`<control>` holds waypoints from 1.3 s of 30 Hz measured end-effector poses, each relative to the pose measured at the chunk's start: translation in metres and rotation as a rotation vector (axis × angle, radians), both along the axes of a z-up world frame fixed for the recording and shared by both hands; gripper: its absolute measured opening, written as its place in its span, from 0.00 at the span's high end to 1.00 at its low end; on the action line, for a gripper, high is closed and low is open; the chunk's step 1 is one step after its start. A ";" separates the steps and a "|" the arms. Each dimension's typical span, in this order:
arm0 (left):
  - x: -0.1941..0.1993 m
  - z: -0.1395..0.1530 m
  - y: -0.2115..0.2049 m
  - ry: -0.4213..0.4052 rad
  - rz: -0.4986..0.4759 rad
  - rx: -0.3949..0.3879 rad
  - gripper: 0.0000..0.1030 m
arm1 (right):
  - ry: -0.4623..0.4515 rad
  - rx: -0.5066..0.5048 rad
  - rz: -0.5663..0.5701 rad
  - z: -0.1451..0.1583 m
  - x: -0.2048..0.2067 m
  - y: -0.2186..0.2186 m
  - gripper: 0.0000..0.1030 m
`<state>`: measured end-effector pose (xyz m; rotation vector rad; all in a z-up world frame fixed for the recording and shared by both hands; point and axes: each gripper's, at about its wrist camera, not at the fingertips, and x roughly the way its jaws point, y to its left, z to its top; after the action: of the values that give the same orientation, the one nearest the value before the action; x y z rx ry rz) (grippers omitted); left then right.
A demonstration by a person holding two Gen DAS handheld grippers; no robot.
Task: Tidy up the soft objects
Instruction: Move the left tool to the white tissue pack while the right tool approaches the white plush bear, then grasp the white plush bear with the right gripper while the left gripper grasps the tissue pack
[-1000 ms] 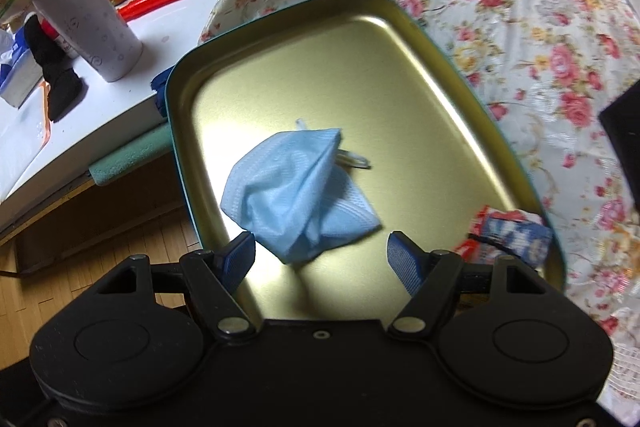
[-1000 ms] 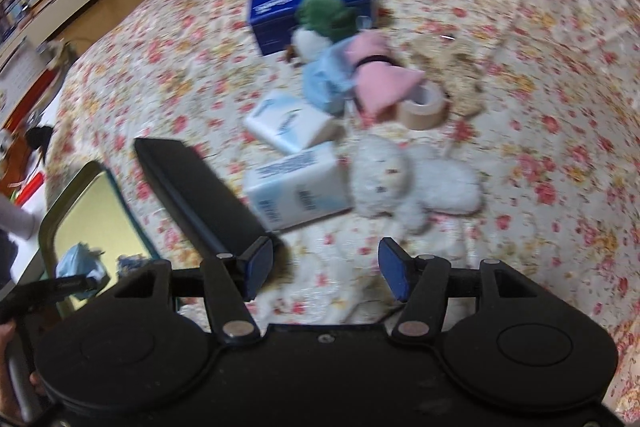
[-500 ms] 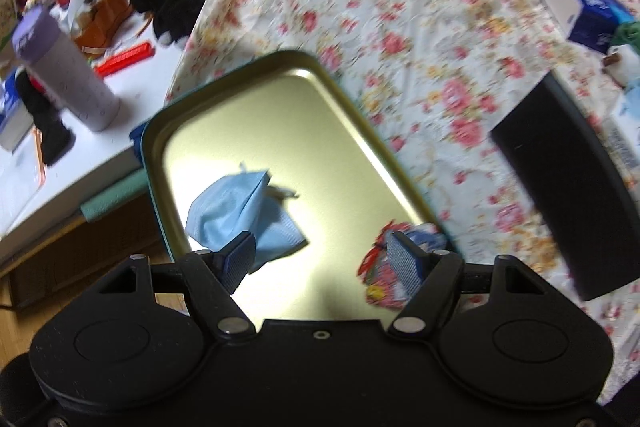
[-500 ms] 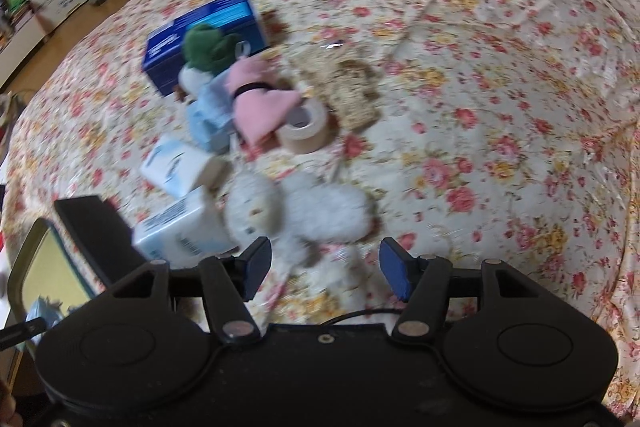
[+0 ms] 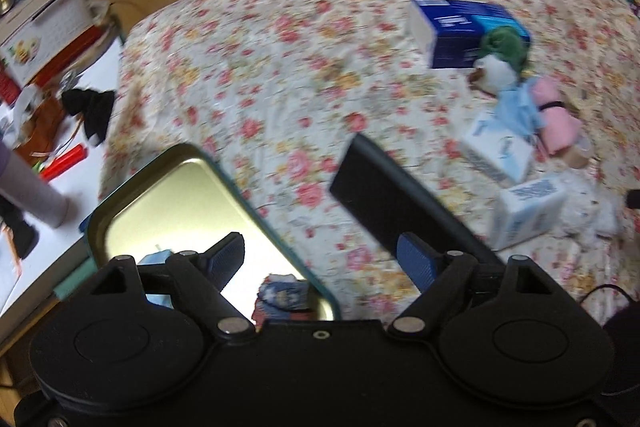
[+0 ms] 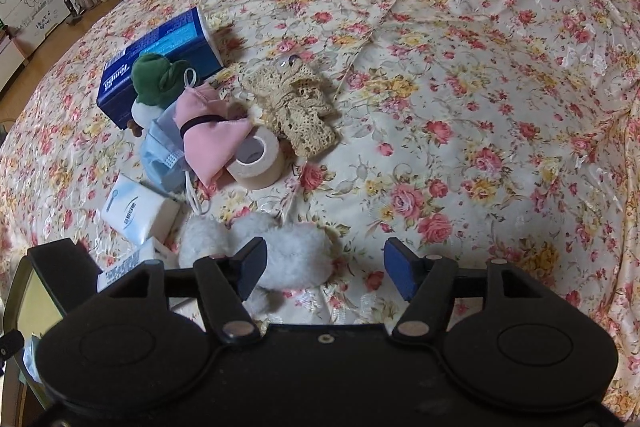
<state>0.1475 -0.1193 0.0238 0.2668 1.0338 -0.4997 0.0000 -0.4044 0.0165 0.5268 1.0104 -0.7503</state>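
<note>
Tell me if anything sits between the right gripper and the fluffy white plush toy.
Nothing visible does. The right gripper is open just above the fluffy white plush toy, whose body already shows between its fingers; the paper-wrapped packs lie off to the left.

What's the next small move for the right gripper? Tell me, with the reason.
Probably lower the right gripper onto the white plush toy and close. Its jaws are open and empty, the toy lies on the bed just past the left fingertip, and the tin tray already holding a blue mask sits close by.
</note>
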 end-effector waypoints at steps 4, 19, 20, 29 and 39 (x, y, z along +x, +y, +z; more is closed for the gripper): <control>-0.014 0.004 -0.020 -0.006 -0.071 -0.007 0.22 | 0.002 0.027 0.014 -0.008 0.007 0.001 0.37; -0.032 -0.004 -0.042 0.013 -0.121 0.015 0.22 | 0.007 0.017 0.200 -0.023 0.028 0.041 0.27; -0.031 -0.004 -0.042 0.015 -0.116 0.013 0.22 | 0.016 0.014 0.204 -0.025 0.033 0.041 0.27; -0.028 -0.003 -0.036 0.019 -0.100 0.002 0.22 | 0.018 -0.018 0.106 -0.033 0.049 0.005 0.21; -0.025 -0.006 -0.039 0.032 -0.095 -0.009 0.22 | -0.022 -0.101 -0.013 -0.015 0.030 -0.028 0.21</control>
<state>0.1222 -0.1586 0.0175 0.3021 1.0535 -0.5959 0.0304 -0.4322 0.0012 0.4536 0.9448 -0.8013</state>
